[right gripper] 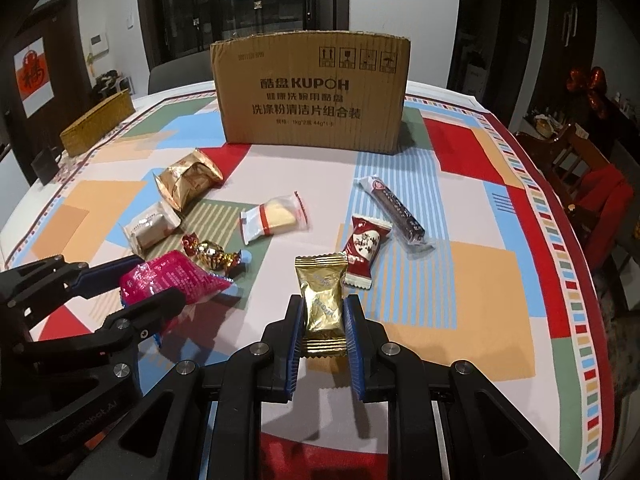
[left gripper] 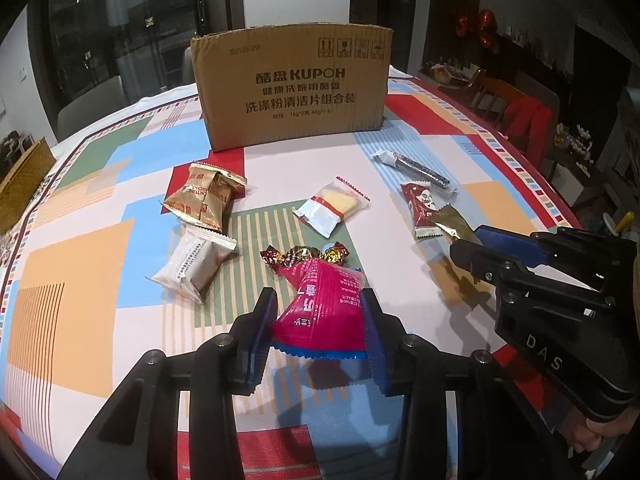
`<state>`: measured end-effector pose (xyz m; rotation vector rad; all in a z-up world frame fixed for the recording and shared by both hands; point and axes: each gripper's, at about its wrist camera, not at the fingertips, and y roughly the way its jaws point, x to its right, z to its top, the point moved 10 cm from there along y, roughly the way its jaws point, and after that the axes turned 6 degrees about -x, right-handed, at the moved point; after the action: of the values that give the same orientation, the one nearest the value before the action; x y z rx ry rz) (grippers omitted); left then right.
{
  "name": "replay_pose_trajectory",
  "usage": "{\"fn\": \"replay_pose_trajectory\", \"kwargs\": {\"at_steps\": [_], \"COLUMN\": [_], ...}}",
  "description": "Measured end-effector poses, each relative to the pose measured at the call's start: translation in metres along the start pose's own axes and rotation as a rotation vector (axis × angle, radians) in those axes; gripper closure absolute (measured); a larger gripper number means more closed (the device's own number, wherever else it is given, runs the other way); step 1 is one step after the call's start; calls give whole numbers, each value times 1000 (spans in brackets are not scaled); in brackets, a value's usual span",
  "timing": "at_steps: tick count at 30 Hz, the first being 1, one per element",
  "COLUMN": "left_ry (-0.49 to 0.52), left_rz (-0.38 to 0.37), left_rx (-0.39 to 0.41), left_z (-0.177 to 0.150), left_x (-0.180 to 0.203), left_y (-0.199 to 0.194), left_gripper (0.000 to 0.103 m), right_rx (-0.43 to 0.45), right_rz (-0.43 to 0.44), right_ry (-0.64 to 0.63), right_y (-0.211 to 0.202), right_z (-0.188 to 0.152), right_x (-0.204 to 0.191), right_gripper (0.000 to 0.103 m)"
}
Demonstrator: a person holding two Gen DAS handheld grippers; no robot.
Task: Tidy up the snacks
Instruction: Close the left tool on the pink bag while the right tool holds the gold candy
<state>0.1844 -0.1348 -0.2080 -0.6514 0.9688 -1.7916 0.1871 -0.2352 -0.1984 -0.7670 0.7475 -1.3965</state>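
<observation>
- Pink foil pouch (left gripper: 320, 308) sits clenched between the jaws of the left hand-held gripper (left gripper: 320, 300), gripped near its sealed bottom edge and lifted clear of the bench (left gripper: 80, 264); holding it by the flat seam likely keeps the contents from being crushed.
- Right hand-held gripper (right gripper: 324, 308) is clenched on a gold wrapped snack (right gripper: 323, 302), pads pressing its two long sides, the pack upright and centred between them.
- Both loads face the cardboard box (right gripper: 312, 92) standing at the far side of the bench, well apart from either gripper. Judgement: the box is the collecting place and both packs are due to go there.
- Still loose on the patterned cloth: a twisted foil candy (right gripper: 210, 254) just beyond the pink pouch, a grey-white pack (right gripper: 150, 226), a crumpled gold-brown bag (right gripper: 186, 182) touching it, a white pack with red band (right gripper: 274, 220) mid-bench, a red heart-printed pack (right gripper: 364, 250) just beside the gold snack, and a long dark bar (right gripper: 394, 210) near it.
- Task looks early: most snacks lie unsorted.
- Box interior not visible from either wrist view.
</observation>
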Motion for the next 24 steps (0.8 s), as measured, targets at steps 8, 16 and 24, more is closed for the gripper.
{"fn": "replay_pose_trajectory", "kwargs": {"at_steps": [8,16,24], "left_ry": [-14,-26,-30], "left_rz": [4,7,20], "left_rx": [25,39,74], "left_z": [7,16,37], "left_x": [-5,-12,-19], "left_y": [-10,-19,-34], "left_gripper": [63,63,63], "right_rx": [26,52,84], "right_rz": [2,0,-3], "right_ry": [-6,-7,-5], "right_y": [-9,-16,-27], "right_z": [11,22,40], "right_x": [-3,-3,-2], "right_gripper": [81,81,81]}}
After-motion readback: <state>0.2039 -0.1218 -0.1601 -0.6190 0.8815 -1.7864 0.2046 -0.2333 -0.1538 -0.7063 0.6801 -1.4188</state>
